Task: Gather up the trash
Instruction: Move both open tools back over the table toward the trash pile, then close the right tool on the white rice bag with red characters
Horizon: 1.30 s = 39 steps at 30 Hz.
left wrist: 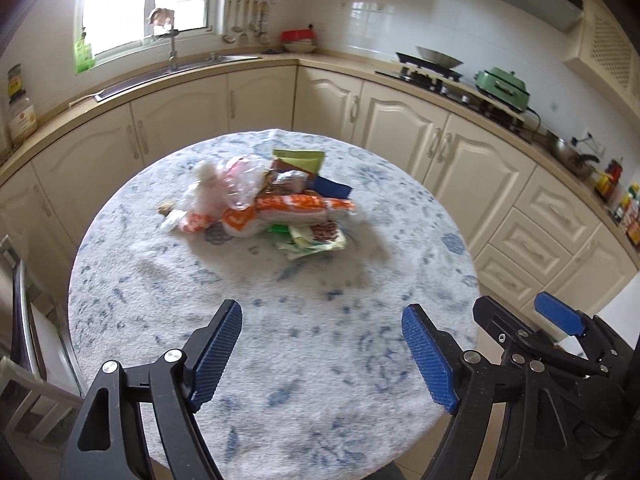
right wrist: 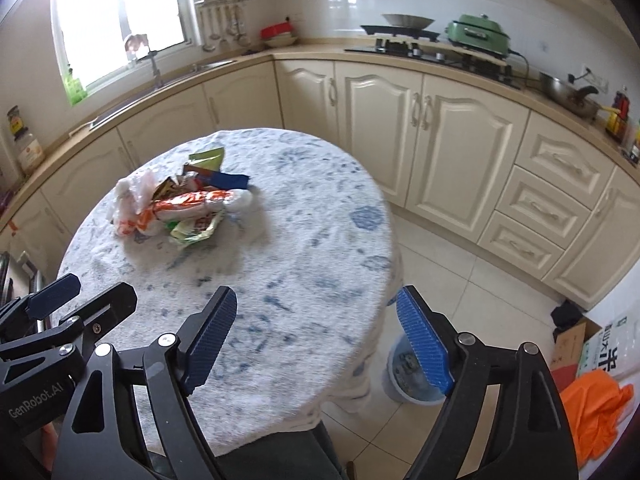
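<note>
A pile of trash (left wrist: 264, 204) lies on the far half of a round table with a white and blue cloth (left wrist: 280, 340): an orange and white wrapper (left wrist: 296, 206), clear plastic bags (left wrist: 236, 184), green packets (left wrist: 298, 158) and a blue one. The pile also shows in the right wrist view (right wrist: 180, 204). My left gripper (left wrist: 322, 324) is open and empty above the table's near side. My right gripper (right wrist: 316, 312) is open and empty over the table's near right edge. A small blue-grey bin (right wrist: 412, 376) with some scraps inside stands on the floor by the table.
Cream kitchen cabinets (right wrist: 420, 128) curve around the table, with a sink (left wrist: 176, 68), a stove with a wok (left wrist: 436, 64) and a green cooker (left wrist: 502, 86). Cardboard boxes (right wrist: 580, 348) and an orange bag (right wrist: 596, 412) lie on the floor at right. A chair (left wrist: 28, 392) stands at left.
</note>
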### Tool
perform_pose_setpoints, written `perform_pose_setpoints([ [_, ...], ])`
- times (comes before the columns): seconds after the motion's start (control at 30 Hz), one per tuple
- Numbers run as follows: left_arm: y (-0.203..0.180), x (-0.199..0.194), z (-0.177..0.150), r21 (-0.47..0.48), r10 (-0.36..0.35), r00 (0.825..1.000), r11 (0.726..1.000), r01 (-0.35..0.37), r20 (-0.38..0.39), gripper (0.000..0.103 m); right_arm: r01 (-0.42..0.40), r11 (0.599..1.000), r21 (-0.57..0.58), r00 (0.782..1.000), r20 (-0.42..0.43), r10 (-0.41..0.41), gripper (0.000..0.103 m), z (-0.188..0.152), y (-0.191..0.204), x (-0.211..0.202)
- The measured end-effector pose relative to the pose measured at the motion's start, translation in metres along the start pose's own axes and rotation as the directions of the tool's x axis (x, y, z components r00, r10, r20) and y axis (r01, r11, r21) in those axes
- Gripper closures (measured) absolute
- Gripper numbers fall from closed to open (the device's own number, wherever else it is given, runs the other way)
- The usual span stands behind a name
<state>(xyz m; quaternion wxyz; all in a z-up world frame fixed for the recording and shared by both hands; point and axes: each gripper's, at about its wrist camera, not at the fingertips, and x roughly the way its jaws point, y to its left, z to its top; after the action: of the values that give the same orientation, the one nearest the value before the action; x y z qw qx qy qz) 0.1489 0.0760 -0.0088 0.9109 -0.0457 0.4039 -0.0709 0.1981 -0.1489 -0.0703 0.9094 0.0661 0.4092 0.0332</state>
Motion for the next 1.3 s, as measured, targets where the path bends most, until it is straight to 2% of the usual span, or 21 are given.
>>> perform_pose_setpoints([
  [0.37,0.042,0.032,0.023,-0.07,0.048,0.997,0.996,-0.052,-0.058,0.022,-0.038,0.997,-0.067,0.998,-0.044,0.036,0.018,0.018,0.041,0.032],
  [0.77,0.088,0.105,0.052,-0.157,0.085,0.985,0.982,-0.109,-0.149,0.022,-0.105,0.982,-0.157,0.98,-0.186,0.075,0.018,0.049,0.091,0.113],
  [0.9,0.104,0.13,0.066,-0.182,0.084,0.982,0.977,-0.114,-0.168,0.022,-0.133,0.978,-0.161,0.964,-0.25,0.09,0.018,0.059,0.108,0.147],
  [1.03,0.128,0.152,0.08,-0.239,0.037,0.985,0.968,-0.078,-0.169,0.022,-0.217,0.97,-0.109,0.941,-0.286,0.179,0.013,0.069,0.112,0.165],
  [1.13,0.141,0.164,0.091,-0.267,0.042,0.986,0.96,-0.084,-0.16,0.022,-0.258,0.961,-0.095,0.925,-0.31,0.218,0.013,0.071,0.116,0.173],
  [1.27,0.152,0.17,0.096,-0.292,0.037,0.987,0.953,-0.082,-0.154,0.022,-0.311,0.95,-0.026,0.892,-0.353,0.282,0.012,0.071,0.117,0.182],
  [1.3,0.155,0.171,0.096,-0.298,0.035,0.987,0.951,-0.08,-0.154,0.022,-0.326,0.945,0.023,0.875,-0.37,0.311,0.011,0.072,0.114,0.185],
])
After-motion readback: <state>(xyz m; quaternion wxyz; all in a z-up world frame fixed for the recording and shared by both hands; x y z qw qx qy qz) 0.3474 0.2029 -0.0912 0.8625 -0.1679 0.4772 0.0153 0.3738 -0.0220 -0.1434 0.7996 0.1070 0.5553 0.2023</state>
